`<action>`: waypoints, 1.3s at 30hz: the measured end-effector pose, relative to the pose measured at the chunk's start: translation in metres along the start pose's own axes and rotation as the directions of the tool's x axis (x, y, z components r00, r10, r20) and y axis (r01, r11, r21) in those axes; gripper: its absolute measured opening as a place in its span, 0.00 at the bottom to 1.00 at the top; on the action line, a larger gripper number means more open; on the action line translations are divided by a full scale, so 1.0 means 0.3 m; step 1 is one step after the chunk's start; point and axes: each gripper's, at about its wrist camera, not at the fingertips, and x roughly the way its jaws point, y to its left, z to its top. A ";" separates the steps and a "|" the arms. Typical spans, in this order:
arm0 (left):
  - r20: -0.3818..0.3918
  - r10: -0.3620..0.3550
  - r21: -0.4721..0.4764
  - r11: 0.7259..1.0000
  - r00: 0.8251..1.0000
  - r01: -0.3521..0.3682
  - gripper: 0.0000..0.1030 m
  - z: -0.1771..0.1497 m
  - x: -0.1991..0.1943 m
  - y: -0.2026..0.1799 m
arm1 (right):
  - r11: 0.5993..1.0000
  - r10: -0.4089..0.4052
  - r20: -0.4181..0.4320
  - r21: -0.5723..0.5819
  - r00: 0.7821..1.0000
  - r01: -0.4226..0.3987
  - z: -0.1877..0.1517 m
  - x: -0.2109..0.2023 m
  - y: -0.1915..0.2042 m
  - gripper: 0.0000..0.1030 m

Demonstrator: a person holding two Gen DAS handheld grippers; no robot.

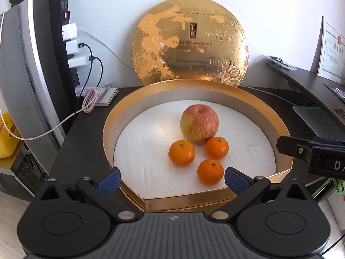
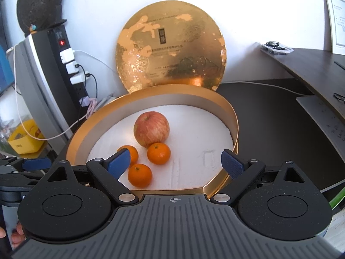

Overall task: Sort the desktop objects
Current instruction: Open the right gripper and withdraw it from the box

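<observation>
We find the task's things gathered in one place: a red-and-yellow round apple (image 1: pixel 199 124) and three small orange tangerines sit on the white foam floor of a wide, round, gold-rimmed gift box (image 1: pixel 129 108) on the dark tabletop (image 2: pixel 269 112). In the left wrist view the apple lies toward twelve o'clock of the cluster, touching the tangerine at its lower right (image 1: pixel 216 147); another tangerine (image 1: pixel 181 152) sits at about eight o'clock of the apple, and the nearest tangerine (image 1: pixel 210 171) at six o'clock.

Our left gripper (image 1: pixel 171 180) hangs released over the near rim, blue pads spread wide with nothing between them; the nearest tangerine lies just ahead, toward one o'clock, close to its right pad. Our right gripper (image 2: pixel 176 164) is likewise released and empty; from it the same tangerine (image 2: pixel 140 176) lies low at ten o'clock, beside its left pad. We judge both hands about equally near; round fruit offers no long axis to align with.

Behind the box, at twelve o'clock, its round gold lid (image 1: pixel 189 43) leans upright against the white wall (image 1: pixel 269 10). A black power strip (image 1: pixel 69 43) with white chargers stands at ten o'clock.
</observation>
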 end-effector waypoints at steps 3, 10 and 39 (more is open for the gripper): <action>-0.009 -0.002 -0.001 1.000 1.000 0.002 1.00 -0.002 0.010 0.005 | 1.000 -0.003 -0.007 -0.003 1.000 0.003 0.000 0.009 0.007 0.92; -0.007 -0.005 -0.025 1.000 1.000 0.005 1.00 0.003 0.027 0.039 | 0.999 0.001 0.000 -0.034 1.000 -0.001 0.025 0.019 0.011 0.92; 0.063 -0.075 0.073 0.995 0.995 0.070 1.00 0.201 0.145 0.133 | 0.999 0.001 0.069 -0.040 0.998 0.002 0.154 0.140 -0.130 0.99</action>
